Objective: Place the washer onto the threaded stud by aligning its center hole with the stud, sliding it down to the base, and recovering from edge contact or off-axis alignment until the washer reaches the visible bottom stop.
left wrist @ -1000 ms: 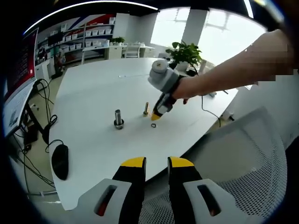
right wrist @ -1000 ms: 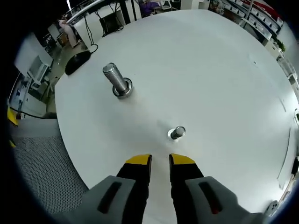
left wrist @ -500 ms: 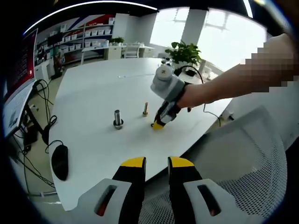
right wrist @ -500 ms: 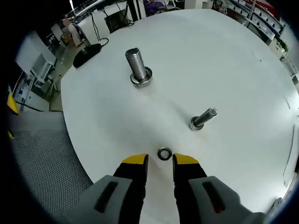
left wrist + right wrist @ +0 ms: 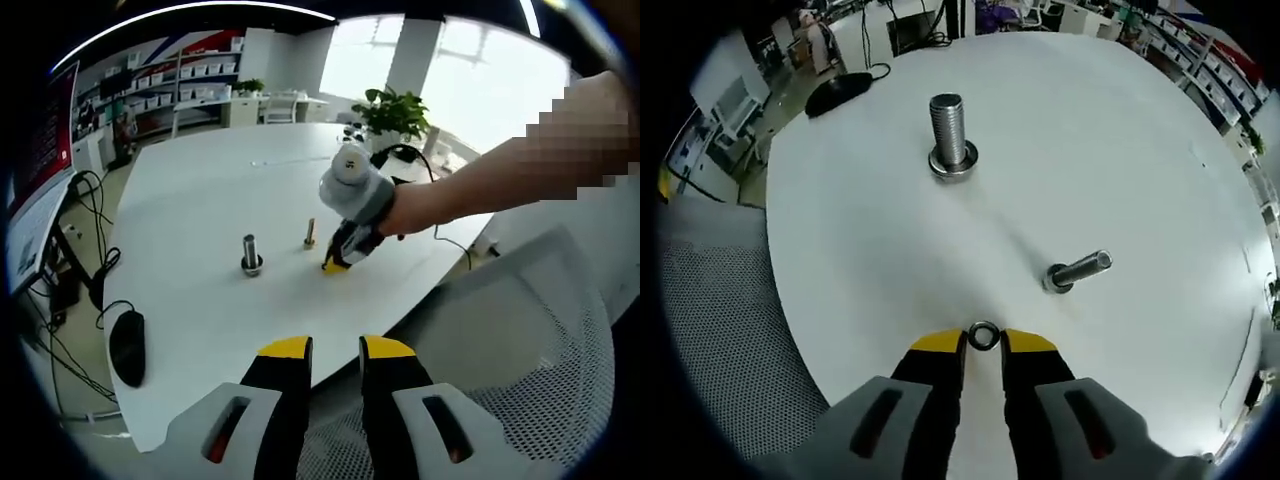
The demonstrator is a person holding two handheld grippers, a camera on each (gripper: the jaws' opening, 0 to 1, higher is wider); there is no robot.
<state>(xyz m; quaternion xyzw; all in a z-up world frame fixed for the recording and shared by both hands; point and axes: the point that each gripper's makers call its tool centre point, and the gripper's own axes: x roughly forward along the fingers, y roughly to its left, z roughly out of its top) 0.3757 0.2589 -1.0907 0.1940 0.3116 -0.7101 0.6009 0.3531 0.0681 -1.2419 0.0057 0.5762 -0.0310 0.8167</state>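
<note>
At lower centre of the right gripper view, the right gripper (image 5: 983,342) sets its yellow-tipped jaws against either side of a small dark metal ring washer (image 5: 983,335) lying on the round white table (image 5: 1120,130); the jaws appear to pinch it. Right of centre, a slim threaded steel stud (image 5: 1077,271) leans toward the right edge, apart from the washer. Upper centre holds a thick upright steel bolt with a washer at its base (image 5: 952,137). At bottom centre of the left gripper view, the left gripper (image 5: 335,348) shows its jaws slightly apart, holding nothing, above a grey mesh chair (image 5: 530,380). A black computer mouse (image 5: 128,346) lies at lower left.
</note>
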